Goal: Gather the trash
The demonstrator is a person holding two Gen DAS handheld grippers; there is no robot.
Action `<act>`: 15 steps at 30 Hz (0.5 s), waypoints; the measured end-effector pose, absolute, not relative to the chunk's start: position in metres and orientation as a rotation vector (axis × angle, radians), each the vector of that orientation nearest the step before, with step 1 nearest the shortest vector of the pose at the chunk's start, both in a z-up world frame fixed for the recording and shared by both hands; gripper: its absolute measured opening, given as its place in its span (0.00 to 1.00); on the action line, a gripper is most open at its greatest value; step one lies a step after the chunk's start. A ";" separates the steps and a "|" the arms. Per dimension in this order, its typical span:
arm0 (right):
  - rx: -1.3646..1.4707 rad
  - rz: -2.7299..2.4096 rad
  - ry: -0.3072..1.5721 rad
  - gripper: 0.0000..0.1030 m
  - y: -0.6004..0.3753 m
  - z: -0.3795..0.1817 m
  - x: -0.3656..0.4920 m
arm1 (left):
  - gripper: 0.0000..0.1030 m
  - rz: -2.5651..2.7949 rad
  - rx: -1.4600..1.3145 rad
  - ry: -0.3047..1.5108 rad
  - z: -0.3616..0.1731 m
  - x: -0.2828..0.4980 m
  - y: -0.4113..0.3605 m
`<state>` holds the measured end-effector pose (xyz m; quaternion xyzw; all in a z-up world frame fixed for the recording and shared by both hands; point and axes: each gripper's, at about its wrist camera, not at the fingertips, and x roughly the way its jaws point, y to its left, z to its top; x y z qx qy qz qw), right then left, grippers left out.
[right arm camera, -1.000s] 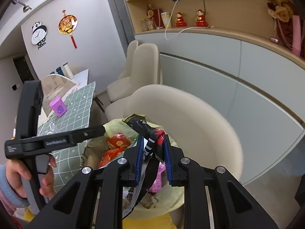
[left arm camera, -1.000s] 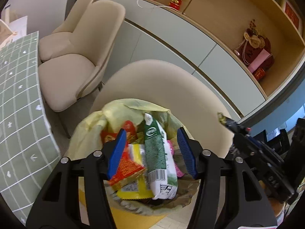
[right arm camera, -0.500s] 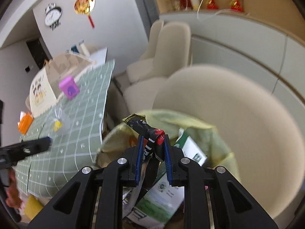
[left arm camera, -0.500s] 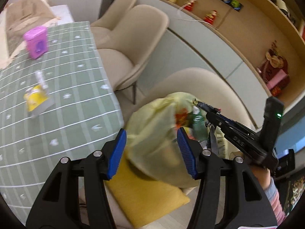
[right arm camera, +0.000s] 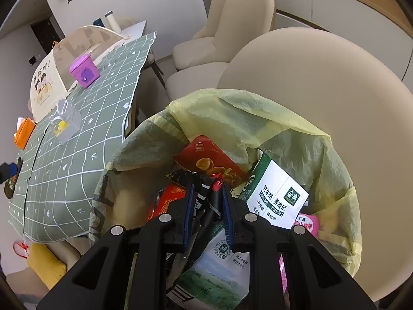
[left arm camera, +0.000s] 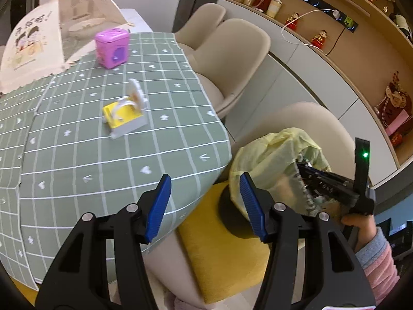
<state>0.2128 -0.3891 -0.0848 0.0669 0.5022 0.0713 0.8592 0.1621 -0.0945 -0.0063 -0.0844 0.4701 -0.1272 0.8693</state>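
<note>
Trash bag point(right arm camera: 258, 118), yellow and propped open on a chair beside the table point(left arm camera: 77, 155), receives a dark snack wrapper point(right arm camera: 204, 180) pinched in the right gripper point(right arm camera: 206, 206); the left gripper point(left arm camera: 204, 206), jaws spread and empty, faces a yellow-and-white package point(left arm camera: 124, 116) remaining on the far tablecloth.

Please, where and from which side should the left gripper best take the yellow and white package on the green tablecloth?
Probably the upright white flap at its far end. The left gripper is open, so come from above and close across the flap's thin faces. The yellow and white package lies low on the tablecloth, offering little else.
</note>
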 end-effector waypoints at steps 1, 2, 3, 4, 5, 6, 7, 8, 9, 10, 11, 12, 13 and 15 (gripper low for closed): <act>0.145 0.142 1.052 0.20 -0.389 -0.083 0.212 | 0.50 -0.262 -0.172 0.979 -0.006 0.159 -0.091; 0.157 0.134 1.045 0.20 -0.389 -0.080 0.210 | 0.50 -0.256 -0.167 0.971 -0.006 0.155 -0.086; 0.169 0.130 1.037 0.21 -0.390 -0.079 0.207 | 0.50 -0.251 -0.163 0.966 -0.006 0.153 -0.083; 0.183 0.125 1.030 0.23 -0.390 -0.078 0.204 | 0.50 -0.244 -0.158 0.960 -0.006 0.150 -0.079; 0.200 0.119 1.024 0.29 -0.389 -0.076 0.201 | 0.50 -0.239 -0.153 0.955 -0.005 0.149 -0.074; 0.212 0.116 1.021 0.33 -0.388 -0.075 0.198 | 0.50 -0.237 -0.146 0.951 -0.005 0.147 -0.070; 0.219 0.112 1.012 0.34 -0.385 -0.072 0.193 | 0.50 -0.239 -0.138 0.947 -0.006 0.146 -0.066; 0.214 0.105 1.005 0.38 -0.382 -0.069 0.188 | 0.50 -0.242 -0.132 0.946 -0.006 0.146 -0.062; 0.207 0.093 1.001 0.43 -0.381 -0.066 0.185 | 0.50 -0.242 -0.123 0.950 -0.007 0.147 -0.058; 0.198 0.065 0.998 0.44 -0.376 -0.062 0.179 | 0.50 -0.242 -0.124 0.959 -0.008 0.147 -0.054; 0.199 0.053 0.995 0.44 -0.374 -0.059 0.174 | 0.50 -0.248 -0.130 0.967 -0.009 0.147 -0.051; 0.202 0.046 0.988 0.44 -0.372 -0.056 0.169 | 0.50 -0.260 -0.132 0.983 -0.011 0.147 -0.047; 0.201 0.034 0.982 0.44 -0.369 -0.053 0.164 | 0.50 -0.272 -0.133 0.989 -0.014 0.147 -0.044; 0.181 -0.015 0.969 0.44 -0.362 -0.046 0.151 | 0.50 -0.287 -0.129 0.993 -0.021 0.145 -0.038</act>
